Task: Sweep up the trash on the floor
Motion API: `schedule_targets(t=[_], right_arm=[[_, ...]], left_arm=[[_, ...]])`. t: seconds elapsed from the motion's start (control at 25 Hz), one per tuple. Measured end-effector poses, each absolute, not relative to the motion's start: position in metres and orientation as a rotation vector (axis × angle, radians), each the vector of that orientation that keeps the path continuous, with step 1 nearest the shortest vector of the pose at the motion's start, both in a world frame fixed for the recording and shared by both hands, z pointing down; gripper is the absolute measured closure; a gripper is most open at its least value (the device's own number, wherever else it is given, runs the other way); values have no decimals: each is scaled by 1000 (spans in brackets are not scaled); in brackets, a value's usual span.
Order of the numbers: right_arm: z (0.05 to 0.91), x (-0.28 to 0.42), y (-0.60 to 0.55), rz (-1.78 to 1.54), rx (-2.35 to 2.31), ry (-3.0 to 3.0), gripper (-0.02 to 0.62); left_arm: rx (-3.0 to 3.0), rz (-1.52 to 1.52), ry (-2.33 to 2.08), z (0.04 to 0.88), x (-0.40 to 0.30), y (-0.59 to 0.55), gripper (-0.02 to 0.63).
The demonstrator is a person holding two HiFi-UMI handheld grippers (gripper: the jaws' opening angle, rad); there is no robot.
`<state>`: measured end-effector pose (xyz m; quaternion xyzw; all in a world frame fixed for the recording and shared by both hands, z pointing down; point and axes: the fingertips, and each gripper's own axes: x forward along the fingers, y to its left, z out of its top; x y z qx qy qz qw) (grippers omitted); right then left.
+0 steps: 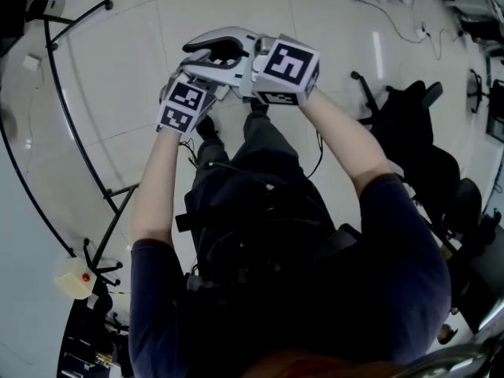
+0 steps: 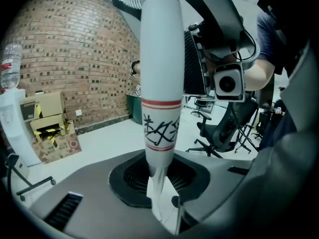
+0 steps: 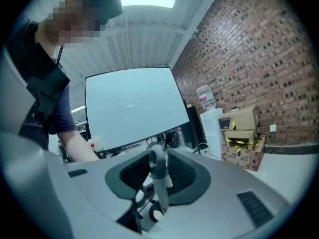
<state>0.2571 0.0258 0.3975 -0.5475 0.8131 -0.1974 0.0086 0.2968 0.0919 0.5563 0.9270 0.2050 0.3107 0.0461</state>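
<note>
- My left gripper [image 2: 163, 198] is clamped on a white pole [image 2: 160, 73] ringed with red stripes and black scrawl; in the left gripper view the pole runs from the jaws toward 12 o'clock.
- My right gripper [image 3: 155, 205] pinches a thin grey rod [image 3: 157, 173] with a rounded tip; in the right gripper view it stands toward 12 o'clock.
- In the head view both grippers sit side by side at 12 o'clock from the torso; the left marker cube [image 1: 183, 105] lies at 8 o'clock from the right marker cube [image 1: 287, 69], just beside it.
- Behind the rod a large pale panel [image 3: 132, 108] fills 12 o'clock; a bare forearm [image 3: 75, 143] shows at 9 o'clock; a water dispenser [image 3: 212, 126] stands at 3 o'clock.
- Past the pole I see a brick wall [image 2: 75, 59] at 10 o'clock, cardboard boxes [image 2: 47, 126] at 9 o'clock and an office chair [image 2: 219, 133] at 4 o'clock.
- The tiled floor [image 1: 118, 77] spreads beneath the grippers; a black tube frame [image 1: 71, 124] curves across it at 9 o'clock; what small things lie on it I cannot tell.
</note>
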Motion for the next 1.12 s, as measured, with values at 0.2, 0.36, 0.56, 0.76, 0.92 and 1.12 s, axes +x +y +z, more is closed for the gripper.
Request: schedule_targets(t=[0.2, 0.36, 0.56, 0.76, 0.92, 1.12], right_arm=[[429, 269, 10, -652, -1691, 2578, 474], [441, 288, -4, -633, -1747, 2532, 472], [440, 309, -30, -561, -1852, 2413, 472], [442, 318, -47, -544, -1935, 2370, 472], [443, 316, -58, -534, -1956, 2388, 474], [442, 317, -66, -498, -1983, 2408, 476]], left_arm=[[2822, 1023, 524, 590, 316, 73, 540], [2835, 1025, 391, 601, 338, 53, 540], [2885, 1051, 280, 602, 356, 26, 543], [2899, 1060, 247, 605, 361, 9, 543], [2902, 1042, 240, 604, 359, -1, 545], [2860, 993, 253, 604, 363, -13, 543]])
